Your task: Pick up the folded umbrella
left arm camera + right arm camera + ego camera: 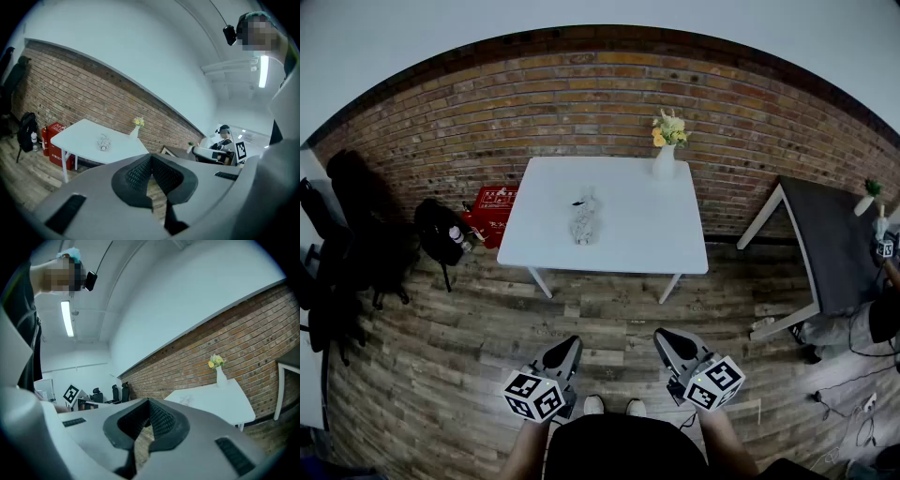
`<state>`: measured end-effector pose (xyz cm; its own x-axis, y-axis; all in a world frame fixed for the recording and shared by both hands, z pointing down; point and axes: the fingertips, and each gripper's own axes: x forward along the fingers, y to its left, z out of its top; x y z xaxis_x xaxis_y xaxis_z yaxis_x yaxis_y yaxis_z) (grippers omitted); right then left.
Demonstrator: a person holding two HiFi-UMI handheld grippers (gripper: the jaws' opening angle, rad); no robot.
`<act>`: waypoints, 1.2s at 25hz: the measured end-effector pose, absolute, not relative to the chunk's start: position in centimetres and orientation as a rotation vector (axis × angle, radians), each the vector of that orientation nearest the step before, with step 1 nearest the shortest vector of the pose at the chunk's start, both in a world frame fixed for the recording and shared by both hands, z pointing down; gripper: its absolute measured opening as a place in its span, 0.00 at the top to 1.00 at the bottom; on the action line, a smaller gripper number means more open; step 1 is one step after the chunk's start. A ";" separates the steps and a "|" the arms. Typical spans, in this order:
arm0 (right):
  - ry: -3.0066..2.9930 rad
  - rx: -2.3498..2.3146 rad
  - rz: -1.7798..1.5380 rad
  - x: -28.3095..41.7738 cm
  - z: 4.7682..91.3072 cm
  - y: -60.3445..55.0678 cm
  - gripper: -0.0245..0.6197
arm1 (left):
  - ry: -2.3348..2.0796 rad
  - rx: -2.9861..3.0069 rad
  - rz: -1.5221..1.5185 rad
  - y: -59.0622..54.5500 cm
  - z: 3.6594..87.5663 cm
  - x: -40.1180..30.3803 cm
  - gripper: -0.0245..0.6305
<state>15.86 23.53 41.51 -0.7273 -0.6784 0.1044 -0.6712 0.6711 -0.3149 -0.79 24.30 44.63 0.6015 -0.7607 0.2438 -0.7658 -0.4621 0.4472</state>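
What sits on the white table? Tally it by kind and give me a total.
Umbrella: 1
Vase holding flowers: 1
Total: 2

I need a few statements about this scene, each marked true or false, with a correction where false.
1. The folded umbrella lies on the white table. True.
2. The vase of flowers stands at the table's near edge. False: it stands at the far edge, by the brick wall.
3. The right claw holds the umbrella. False: it is shut on nothing, away from the table.
4. A red crate stands on the floor left of the table. True.
5. The left claw is shut and empty. True.
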 end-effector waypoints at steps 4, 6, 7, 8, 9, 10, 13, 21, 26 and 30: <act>2.866 -1.163 -0.524 14.9 41.8 24.1 0.93 | -1.211 2.322 -0.006 24.1 44.1 -1.8 0.94; 2.866 -1.171 -0.522 14.5 41.7 24.2 0.93 | -1.209 2.327 -0.006 24.1 44.1 -2.2 0.94; 2.868 -1.173 -0.517 14.2 41.6 24.3 0.93 | -1.207 2.328 -0.006 24.0 44.1 -2.4 0.94; 2.871 -1.174 -0.512 13.9 41.6 24.3 0.93 | -1.205 2.328 -0.006 24.0 44.1 -2.6 0.94; 2.876 -1.177 -0.507 13.6 41.5 24.4 0.93 | -1.203 2.327 -0.007 24.0 44.2 -2.8 0.94; 2.879 -1.182 -0.504 13.4 41.5 24.4 0.93 | -1.200 2.324 -0.007 24.0 44.3 -3.1 0.94; 2.874 -1.198 -0.512 13.0 41.6 24.3 0.93 | -1.193 2.317 -0.015 24.0 44.4 -3.7 0.94; 2.861 -1.229 -0.524 11.3 41.9 24.6 0.93 | -1.187 2.299 -0.017 24.6 45.5 -6.2 0.94; 2.862 -1.251 -0.521 10.2 42.0 24.9 0.93 | -1.173 2.300 -0.040 24.6 45.7 -7.4 0.94; 2.864 -1.260 -0.536 9.0 42.1 25.3 0.93 | -1.158 2.310 -0.035 25.0 46.0 -8.4 0.94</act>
<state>9.02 25.30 42.09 -0.6847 -0.7102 0.1637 -0.7214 0.6282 -0.2915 -8.40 25.04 46.01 0.6284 -0.7477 0.2145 -0.7334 -0.4776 0.4837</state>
